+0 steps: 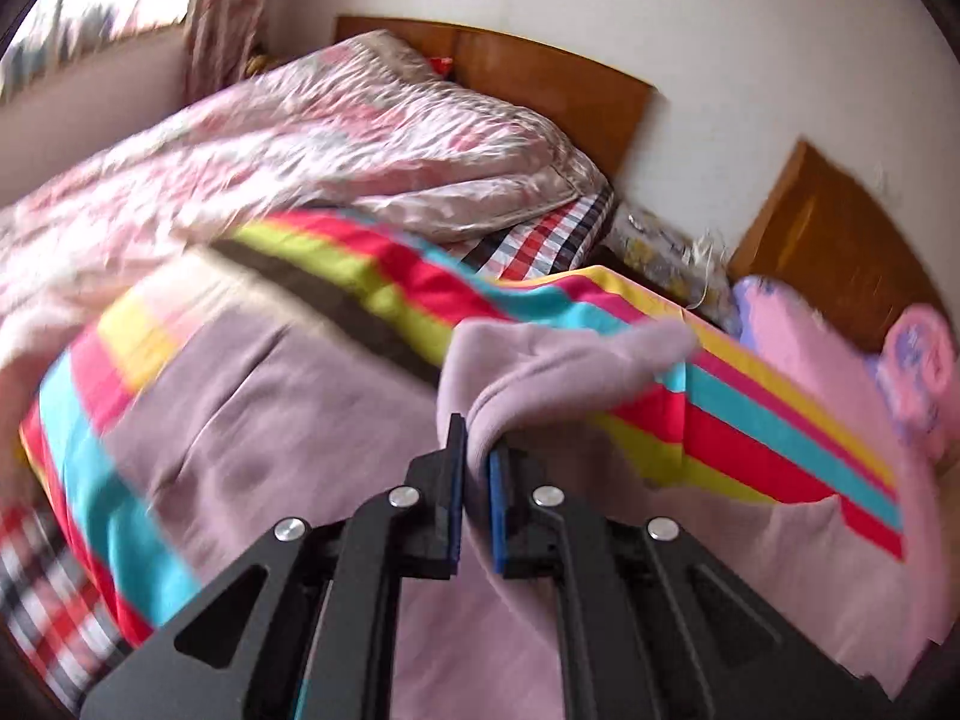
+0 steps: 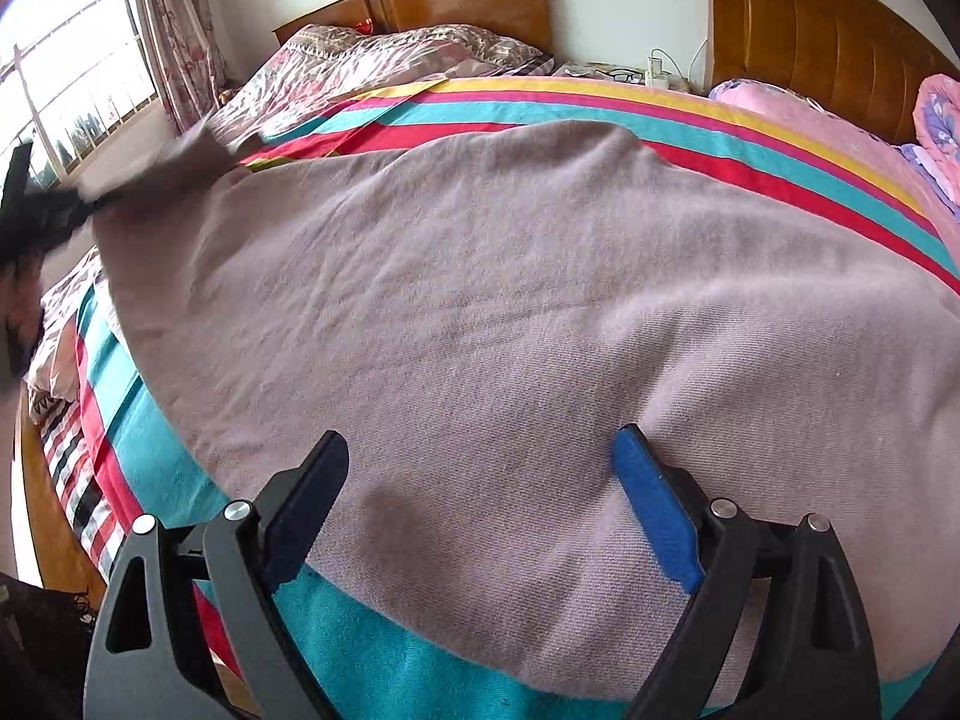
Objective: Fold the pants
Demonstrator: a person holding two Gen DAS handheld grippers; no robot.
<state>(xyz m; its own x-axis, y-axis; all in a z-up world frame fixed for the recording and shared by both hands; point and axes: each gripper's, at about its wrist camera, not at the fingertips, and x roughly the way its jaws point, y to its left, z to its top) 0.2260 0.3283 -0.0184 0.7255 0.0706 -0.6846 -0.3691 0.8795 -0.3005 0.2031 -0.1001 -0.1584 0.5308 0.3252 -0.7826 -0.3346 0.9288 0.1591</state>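
So the pants (image 2: 510, 300), a mauve knit pair, were spread out flat on the striped sheet (image 2: 372, 648) across the bed, with one end lifted up off it. The left gripper (image 1: 474, 450) was clamped tight on a bunched fold of that fabric, pinched right between the blue pads, and its view was blurry. The right gripper (image 2: 480, 462) hovered low over the near part of the cloth with its jaws spread wide and nothing in them.

My take on doing this fold well: the left should've carried its corner across in one smooth arc, keeping the cloth taut enough not to crumple. Meanwhile the right looked best placed to pin or grab the near edge so the whole thing didn't drag along the sheet. Lining up the edges before letting go seemed the key bit.
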